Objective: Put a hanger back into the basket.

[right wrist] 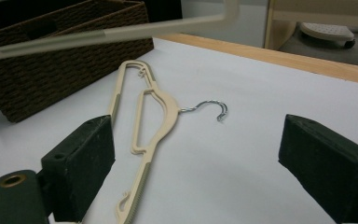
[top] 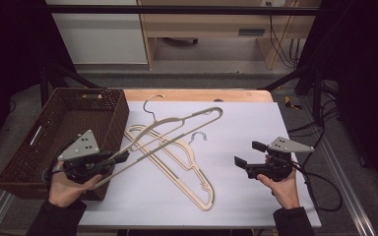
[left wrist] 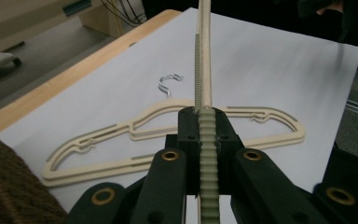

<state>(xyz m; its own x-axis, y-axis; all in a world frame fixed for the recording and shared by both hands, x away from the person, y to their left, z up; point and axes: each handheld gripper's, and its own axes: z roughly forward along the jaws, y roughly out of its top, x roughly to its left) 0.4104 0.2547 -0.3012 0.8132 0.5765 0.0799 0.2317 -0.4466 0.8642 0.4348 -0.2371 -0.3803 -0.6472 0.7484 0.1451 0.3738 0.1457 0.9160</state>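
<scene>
My left gripper (top: pixel 120 157) (left wrist: pixel 208 114) is shut on the ribbed bar of a beige plastic hanger (top: pixel 177 129) (left wrist: pixel 205 56). It holds that hanger raised and slanting up toward the table's far middle. In the right gripper view the same hanger (right wrist: pixel 121 30) crosses overhead. A second beige hanger (top: pixel 187 167) (left wrist: pixel 88 170) (right wrist: pixel 161 105) lies flat on the white sheet, its metal hook (right wrist: pixel 214 106) pointing right. My right gripper (top: pixel 249 153) (right wrist: pixel 196 172) hovers at the sheet's right side, open, with nothing between its pads, aimed toward the flat hanger.
A brown woven basket (top: pixel 120 115) (right wrist: pixel 51 60) stands at the table's left, beside my left hand. The white sheet (top: pixel 236 128) covers most of the wooden tabletop (top: pixel 202 94). A cable trails from the right gripper off the right edge.
</scene>
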